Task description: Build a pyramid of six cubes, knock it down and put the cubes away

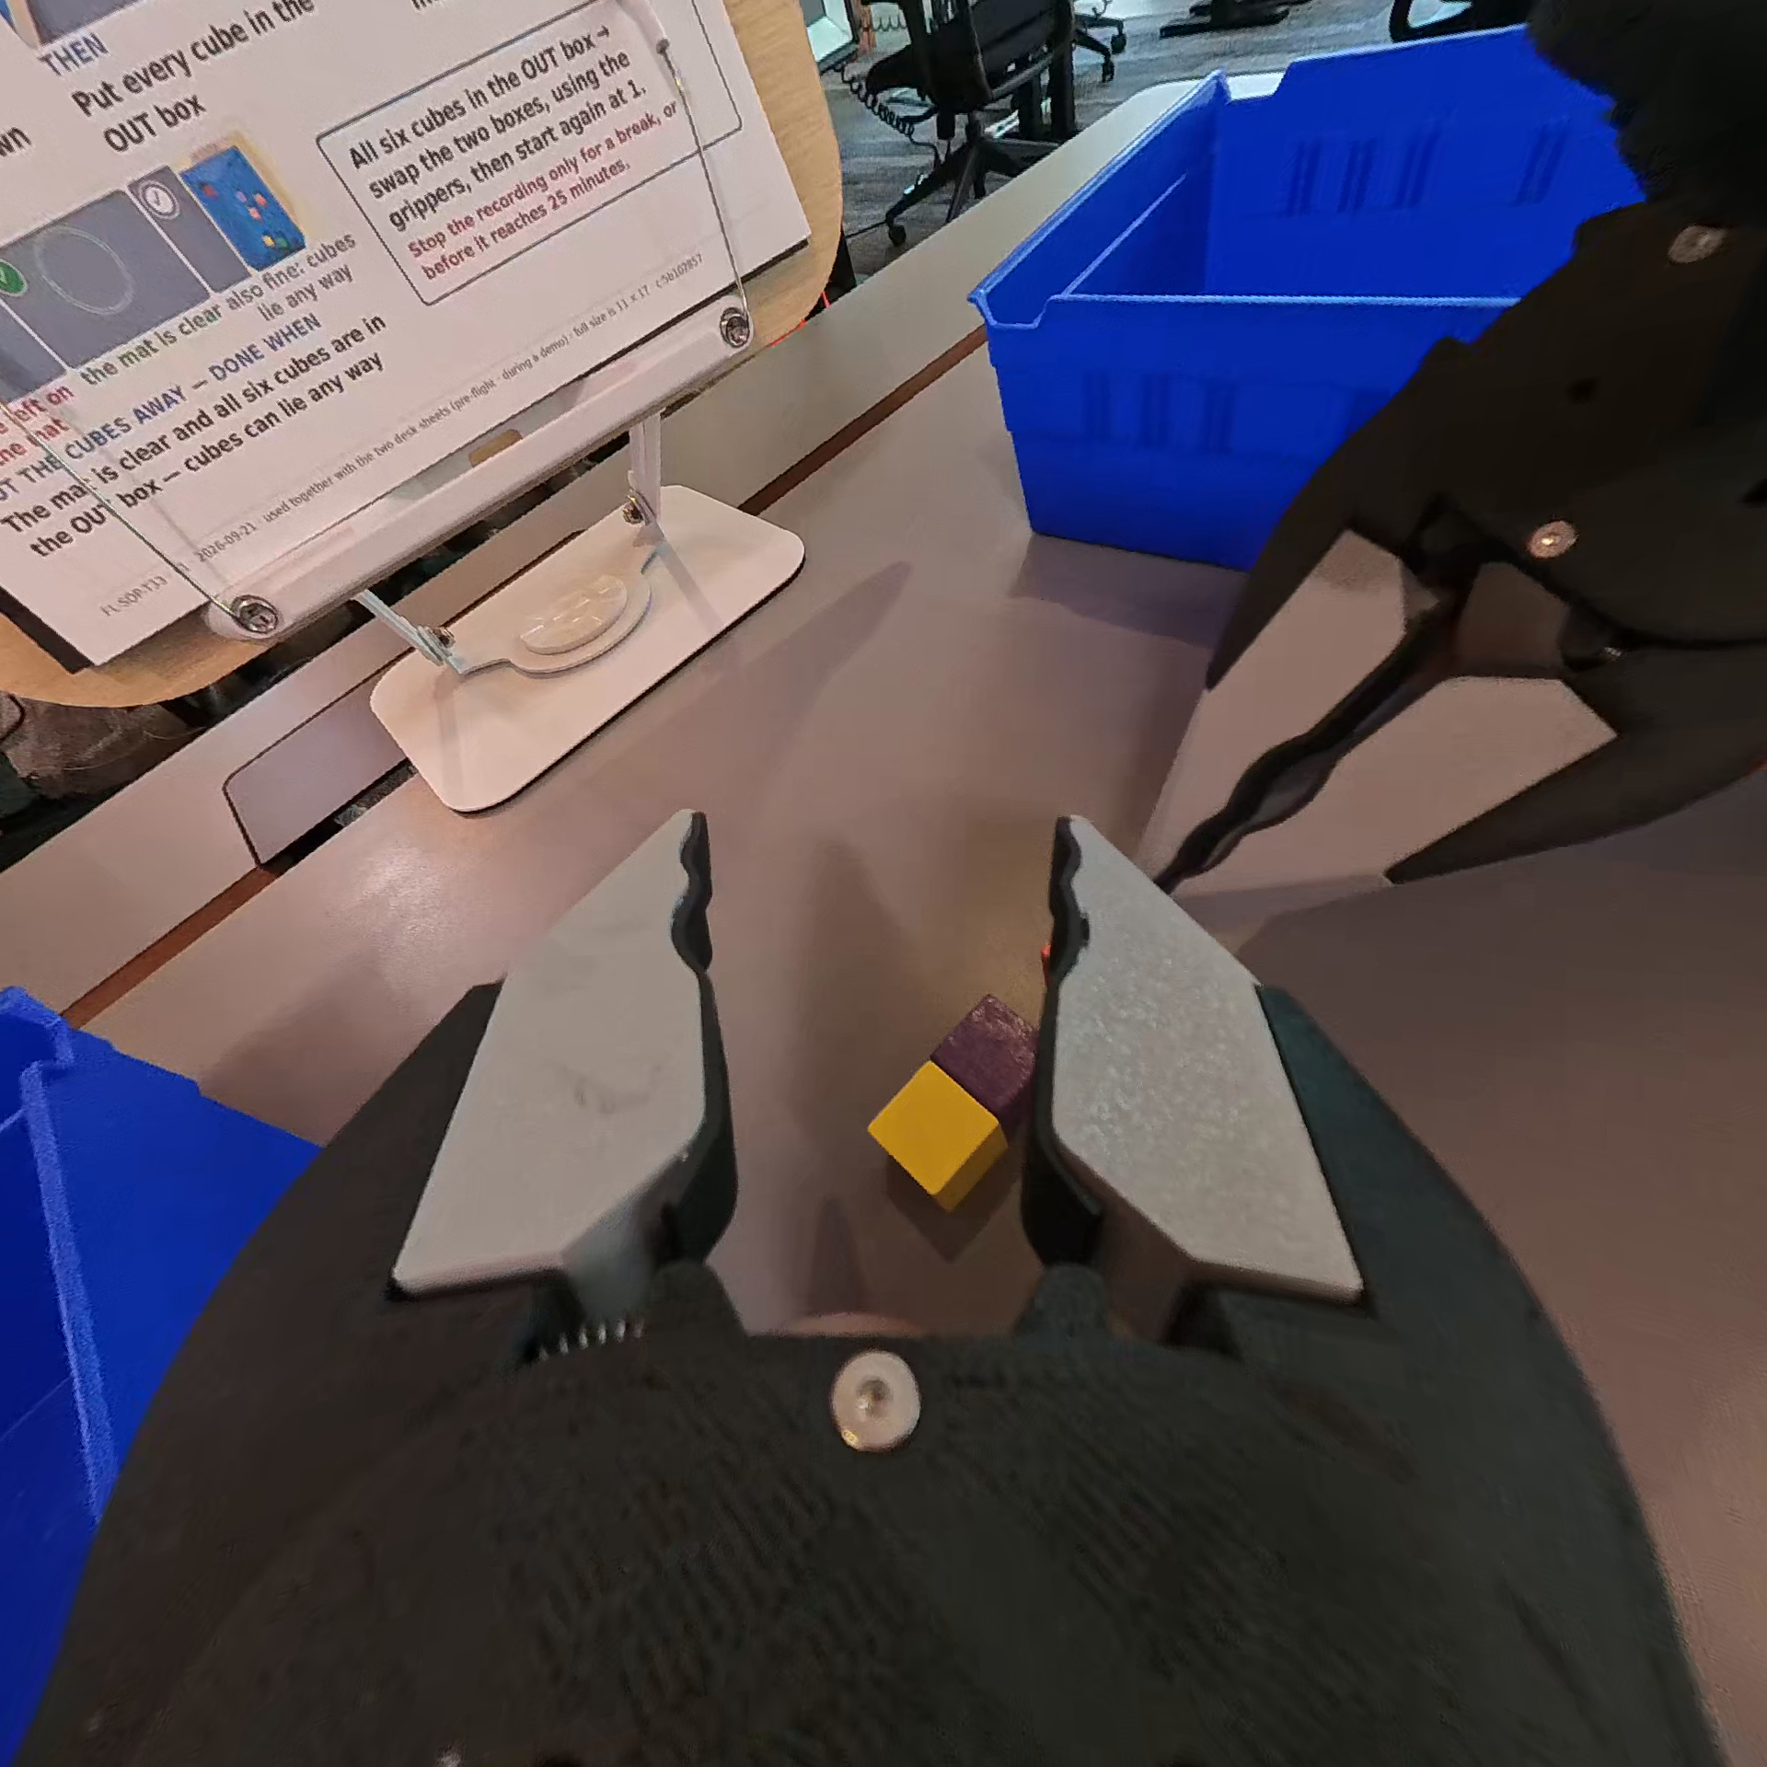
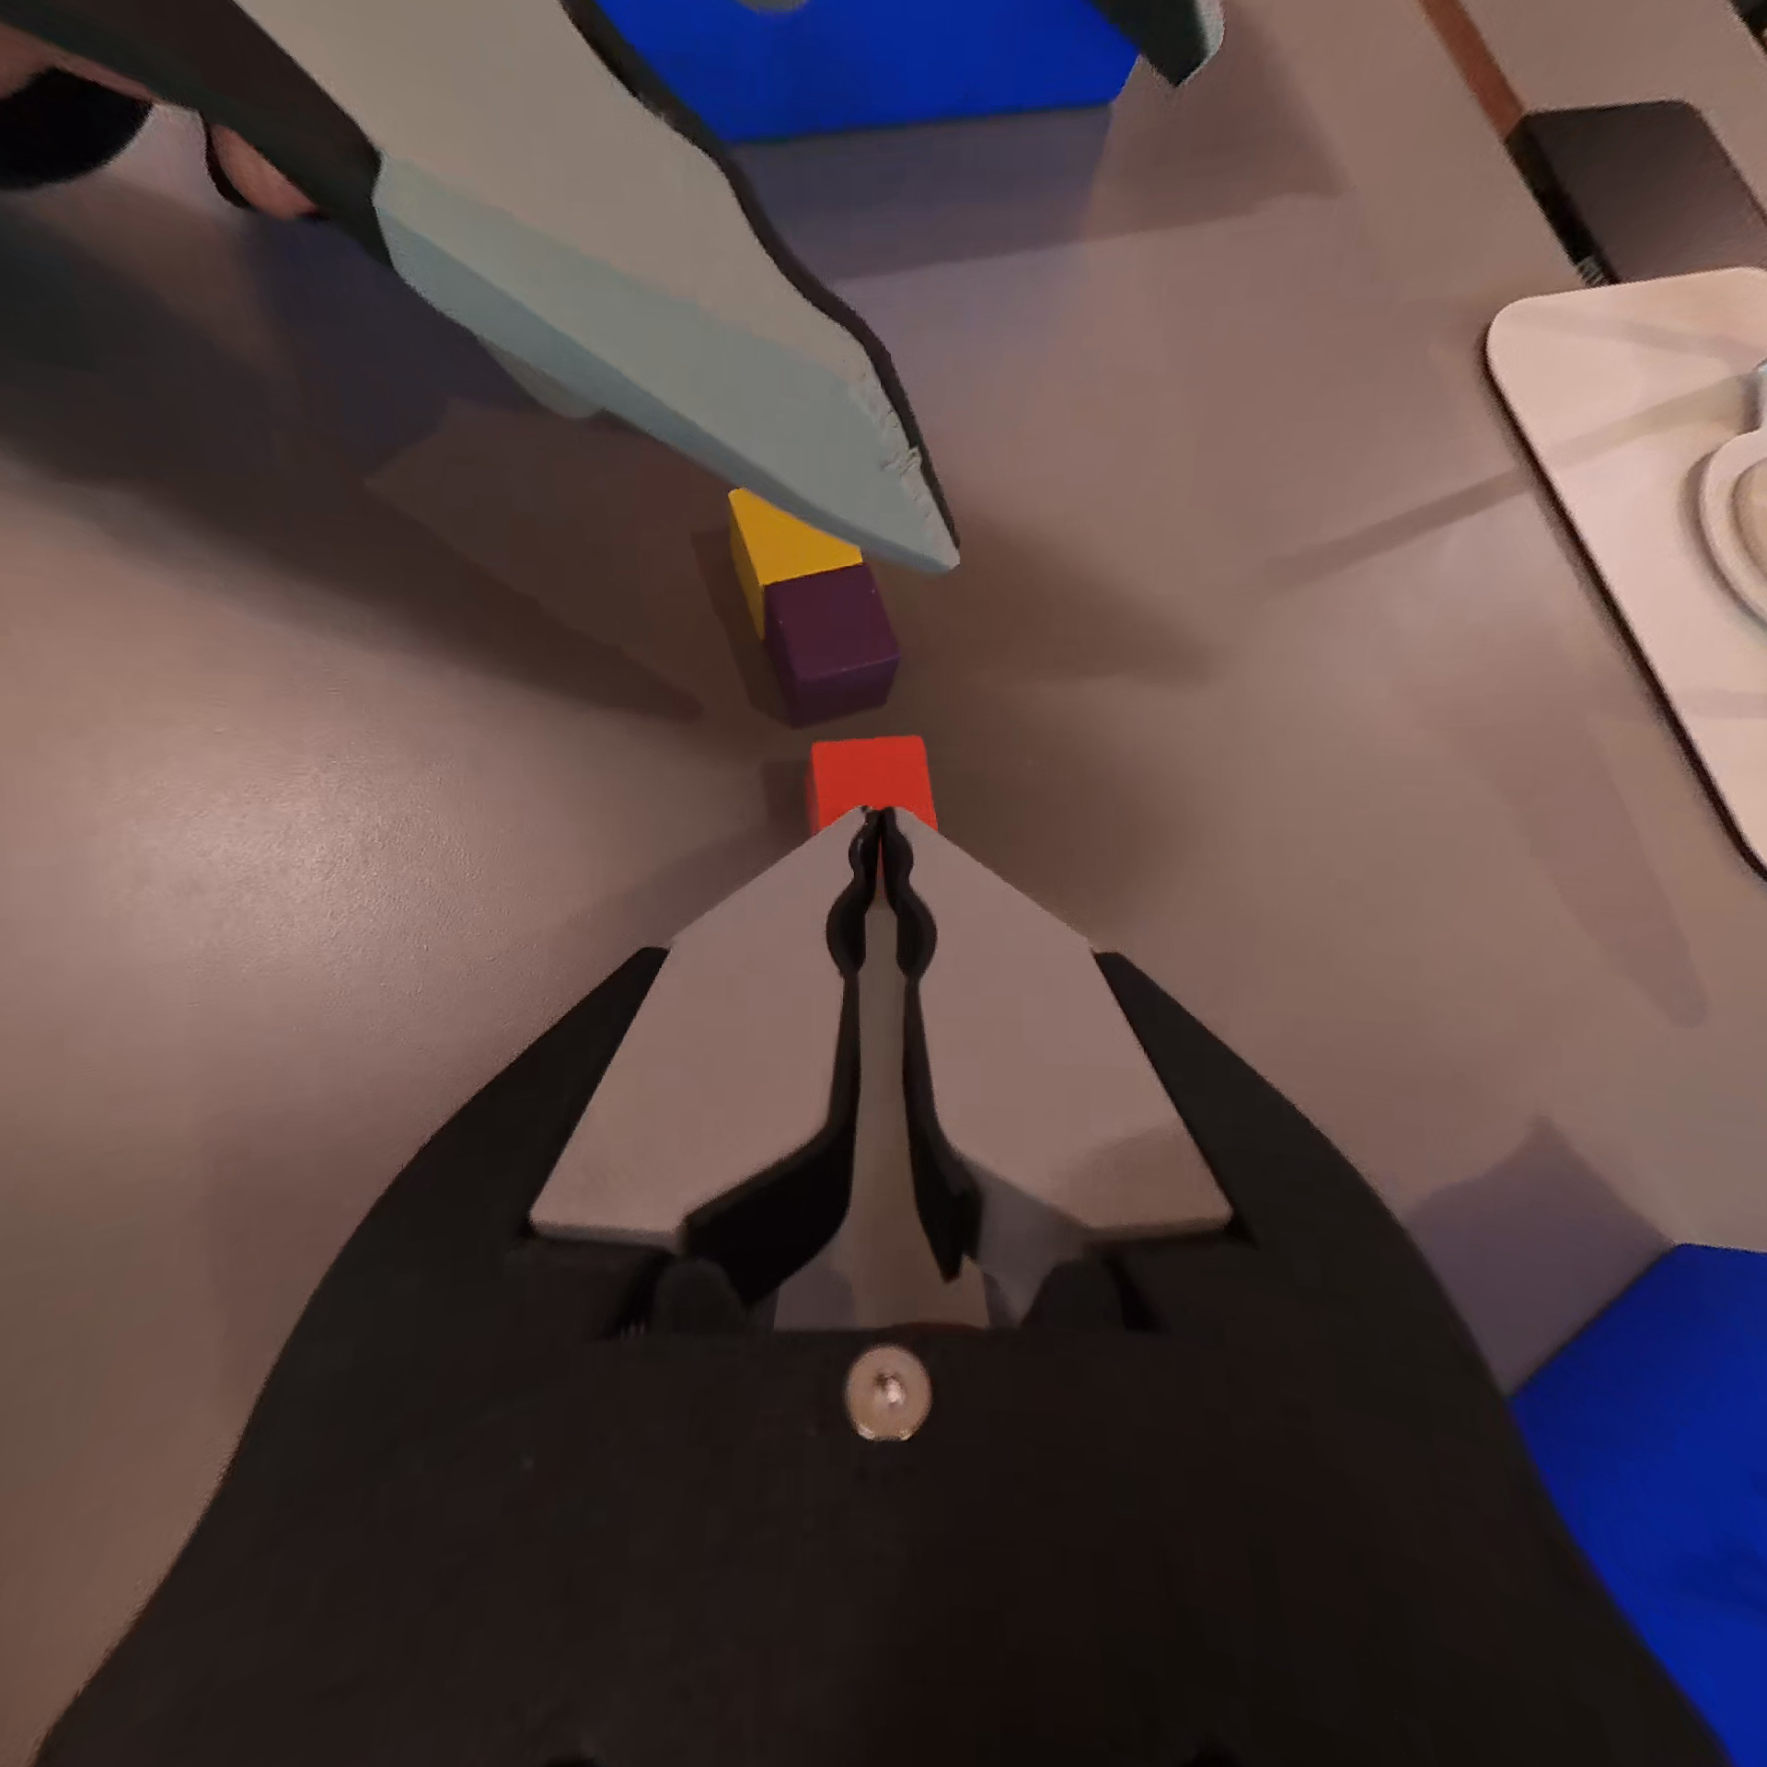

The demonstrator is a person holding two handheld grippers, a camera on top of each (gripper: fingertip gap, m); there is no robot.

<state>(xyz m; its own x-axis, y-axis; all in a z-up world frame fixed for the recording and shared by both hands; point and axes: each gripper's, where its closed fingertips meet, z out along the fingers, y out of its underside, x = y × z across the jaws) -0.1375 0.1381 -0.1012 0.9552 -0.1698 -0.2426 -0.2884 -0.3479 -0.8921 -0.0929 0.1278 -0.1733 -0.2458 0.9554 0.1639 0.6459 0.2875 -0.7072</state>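
Observation:
A yellow cube (image 1: 935, 1128) and a purple cube (image 1: 990, 1047) stand side by side, touching, on the grey mat (image 1: 861, 727). My left gripper (image 1: 880, 884) is open above them and holds nothing. In the right wrist view the yellow cube (image 2: 779, 550), the purple cube (image 2: 830, 643) and a red cube (image 2: 868, 776) form a row, with a small gap before the red one. My right gripper (image 2: 875, 820) is shut with its tips just over the red cube's near edge; nothing is between its pads. It also shows in the left wrist view (image 1: 1181, 865).
A blue bin (image 1: 1243, 316) stands at the back right and another blue bin (image 1: 86, 1243) at the near left. A white stand (image 1: 593, 631) with an instruction sheet (image 1: 316, 287) is at the back left. Office chairs stand beyond the desk.

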